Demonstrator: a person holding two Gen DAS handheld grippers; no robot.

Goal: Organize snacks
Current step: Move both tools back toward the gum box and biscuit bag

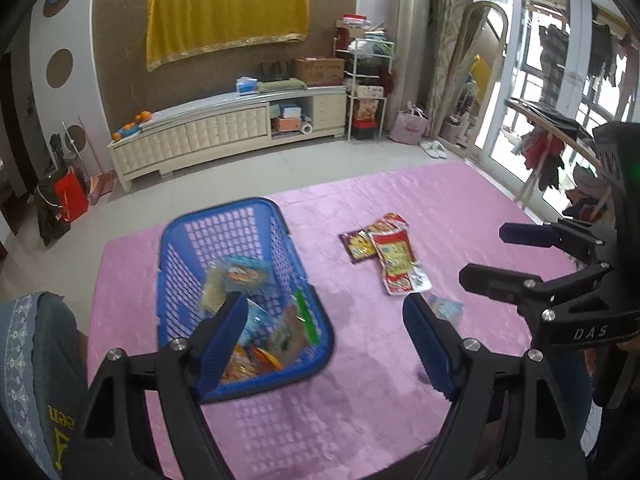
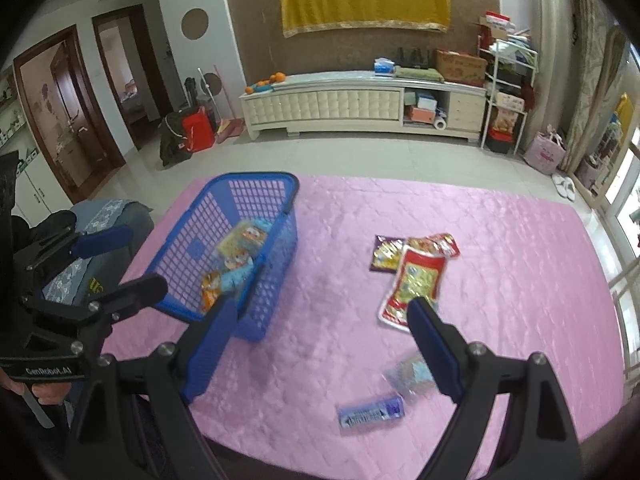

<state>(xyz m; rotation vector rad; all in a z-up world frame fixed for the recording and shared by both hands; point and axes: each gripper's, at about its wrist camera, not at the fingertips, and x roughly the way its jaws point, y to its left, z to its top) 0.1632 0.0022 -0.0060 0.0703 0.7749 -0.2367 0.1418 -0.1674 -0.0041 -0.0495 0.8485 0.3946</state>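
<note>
You are holding two grippers over one pink cloth (image 2: pixel 500 248), and both are pointing down at it.

Left side: one blue basket (image 2: pixel 224 216) is sitting on the cloth. Several snack packets (image 2: pixel 240 256) are lying inside it; the exact number cannot be told, because they are overlapping. Your left gripper (image 1: pixel 324 336) is hovering over the basket's near right corner. Its two fingers are standing wide apart and are gripping nothing. One grey cushion (image 2: pixel 96 240) is lying just beside the basket, off the cloth's left edge.

Centre: three packets are lying together on the cloth, well apart from the basket. One purple packet (image 2: pixel 386 254) is touching one large red and yellow packet (image 2: pixel 416 280), which is overlapping one smaller red packet (image 2: pixel 438 244) behind it.

Right side: your right gripper (image 2: pixel 320 324) is hovering above the bare cloth between the basket and those three packets. Its two fingers are also standing wide apart and are holding nothing. Two more items are lying near you: one clear packet (image 2: pixel 408 372), partly hidden by the right finger, and one blue and white bar (image 2: pixel 370 414) just beside it.
</note>
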